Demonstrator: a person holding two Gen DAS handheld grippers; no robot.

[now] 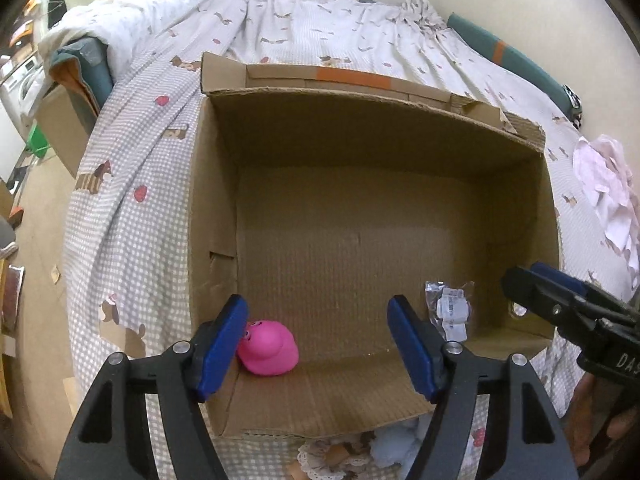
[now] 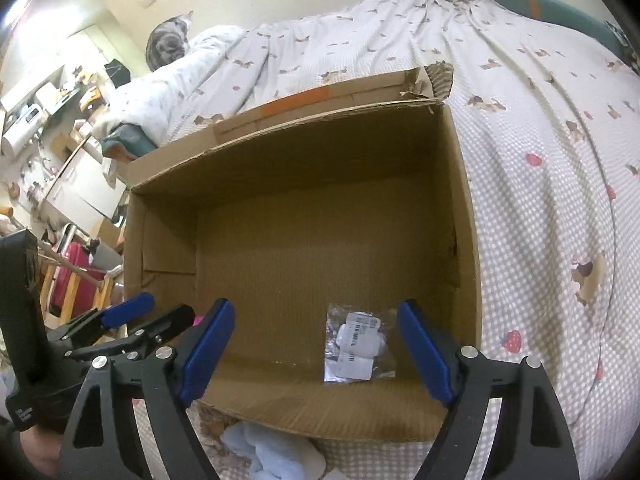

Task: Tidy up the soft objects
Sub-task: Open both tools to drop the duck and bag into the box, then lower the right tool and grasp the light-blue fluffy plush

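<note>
both grippers, left (image 1: 318, 352) and right (image 2: 316, 354), hang with fingers wide, holding nothing, over the box (image 1: 516, 236); the duck (image 1: 270, 350) looks light, squashy, best pinched across its body.

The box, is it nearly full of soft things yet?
Not nearly. Done: a pink toy and a clear packet lie on the floor of the cardboard box. In hand: nothing, since the left claw and right claw are both open. Left: a pale blue cloth and a pink cloth remain on the bed.
</note>
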